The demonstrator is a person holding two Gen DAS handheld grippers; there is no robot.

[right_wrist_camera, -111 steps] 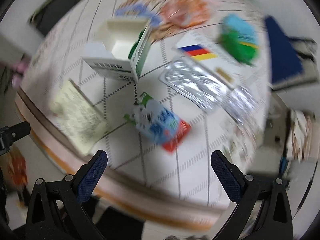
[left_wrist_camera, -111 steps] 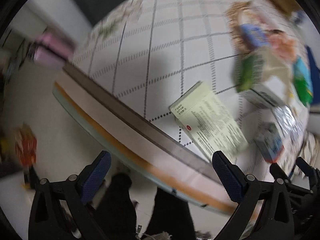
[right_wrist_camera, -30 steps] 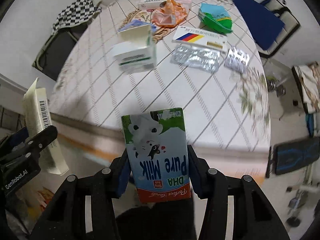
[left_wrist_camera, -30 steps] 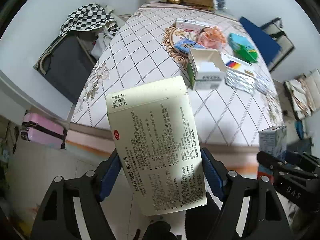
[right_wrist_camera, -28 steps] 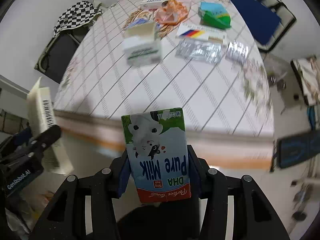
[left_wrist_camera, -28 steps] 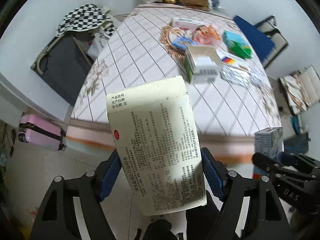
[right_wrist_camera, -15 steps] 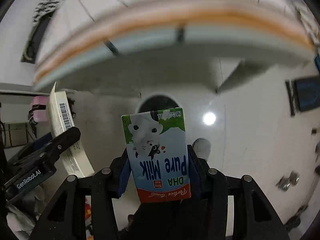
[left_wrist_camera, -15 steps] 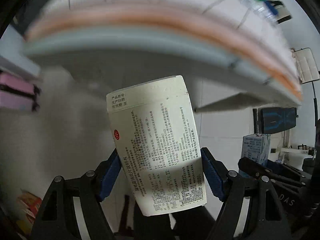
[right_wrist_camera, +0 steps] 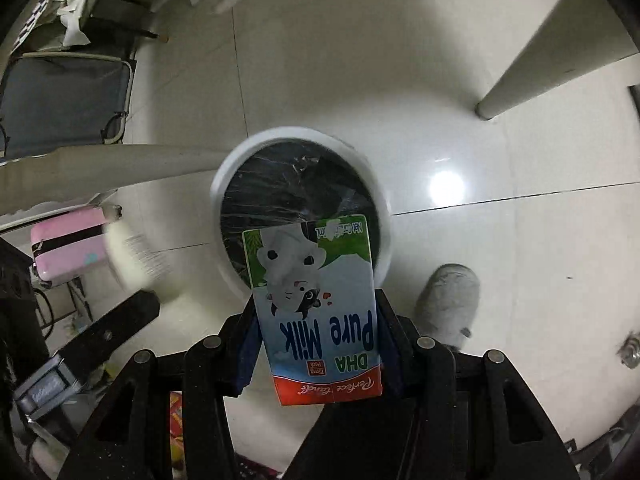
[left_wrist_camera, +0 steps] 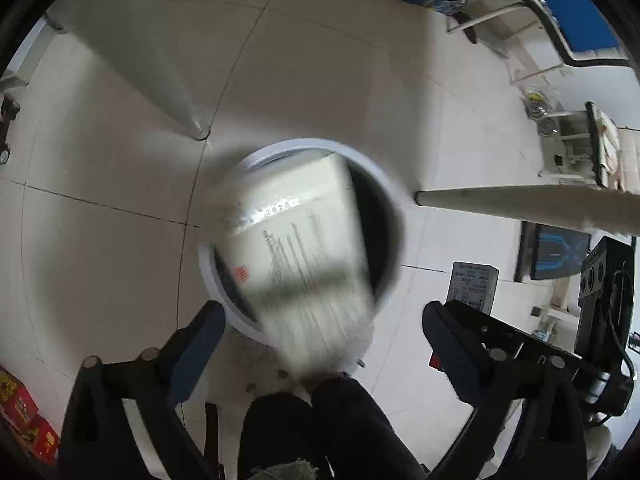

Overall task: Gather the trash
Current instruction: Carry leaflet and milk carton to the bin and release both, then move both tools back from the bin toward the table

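My left gripper is open above a round white trash bin lined with a black bag. A pale yellow medicine box, blurred by motion, falls free between the fingers toward the bin. My right gripper is shut on a blue and green milk carton marked "Pure Milk" and holds it above the near rim of the same bin. The falling box shows as a pale blur at the left of the right wrist view. The carton also shows in the left wrist view.
Table legs stand beside the bin on the tiled floor. A pink suitcase and a folding chair are to the left. A shoe is by the bin. A blue chair stands further off.
Both grippers swung down from the tabletop to above the bin. The left gripper opened and the medicine box is dropping. The right gripper still holds the carton.
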